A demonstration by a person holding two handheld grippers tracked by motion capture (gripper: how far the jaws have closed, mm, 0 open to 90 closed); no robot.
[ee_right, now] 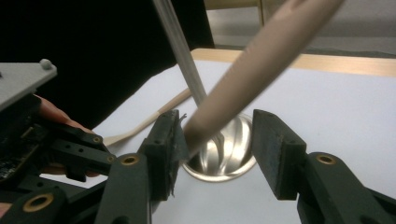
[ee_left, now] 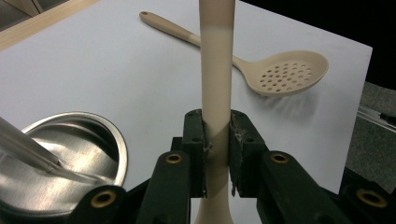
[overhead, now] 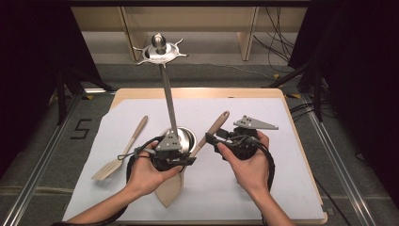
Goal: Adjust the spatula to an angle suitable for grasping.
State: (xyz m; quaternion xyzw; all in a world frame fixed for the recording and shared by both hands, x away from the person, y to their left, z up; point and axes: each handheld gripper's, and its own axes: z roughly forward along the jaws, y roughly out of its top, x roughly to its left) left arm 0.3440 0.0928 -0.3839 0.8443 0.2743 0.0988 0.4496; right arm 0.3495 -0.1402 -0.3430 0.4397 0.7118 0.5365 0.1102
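Left gripper jaws clamped together; right gripper jaws spread wide, both hands low.

Beige handle between open tool jaws

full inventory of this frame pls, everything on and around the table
beige utensil: 1, beige, handle clamped between the left gripper's pads, its broad end on the paper by the person's left hand
metal cup: 1, silver, mid-table
metal rod: 1, silver, rising out of the cup
wooden slotted spatula: 1, light wood, left part of the paper
perforated spoon: 1, beige, lying on the paper
white paper: 1 sheet, covering the table
table: 1, light wood
left gripper: 1, black, shut on the utensil handle
right gripper: 1, black, jaws open around the utensil handle
hands: 2, holding the grippers
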